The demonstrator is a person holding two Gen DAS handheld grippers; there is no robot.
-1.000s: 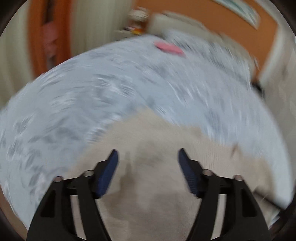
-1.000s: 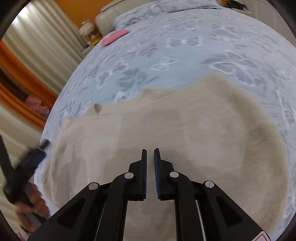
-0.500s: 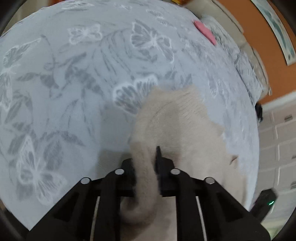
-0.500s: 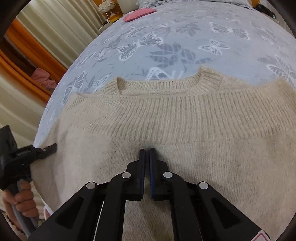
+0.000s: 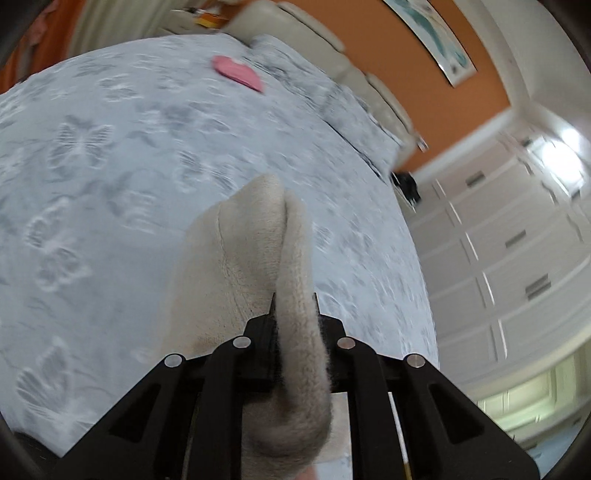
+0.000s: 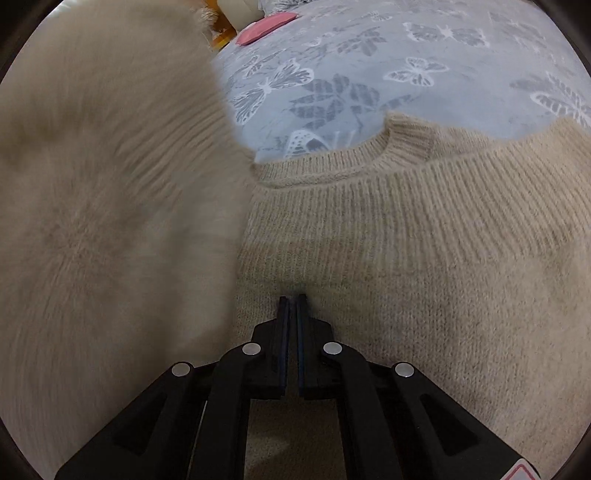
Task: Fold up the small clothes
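Observation:
A beige knitted sweater [image 6: 424, 221] lies flat on the bed, its ribbed neckline [image 6: 369, 155] pointing away. My right gripper [image 6: 292, 301] is shut, its tips pressed down on the sweater's chest with no cloth between them. In the left wrist view, my left gripper [image 5: 293, 306] is shut on a fold of the sweater [image 5: 258, 258], raised above the bed. That lifted side of the sweater [image 6: 110, 184] fills the left half of the right wrist view, blurred and close to the camera.
The bed has a grey-blue cover with butterfly print [image 5: 110, 166] [image 6: 406, 55]. A flat pink item [image 5: 238, 72] [image 6: 266, 24] lies far up the bed near the pillows. White wardrobe doors [image 5: 517, 240] and an orange wall [image 5: 424, 74] stand beyond the bed.
My left gripper closed on the sweater's edge and lifted it up and across towards the middle. My right gripper dropped onto the sweater's chest, closed fully, and now holds still.

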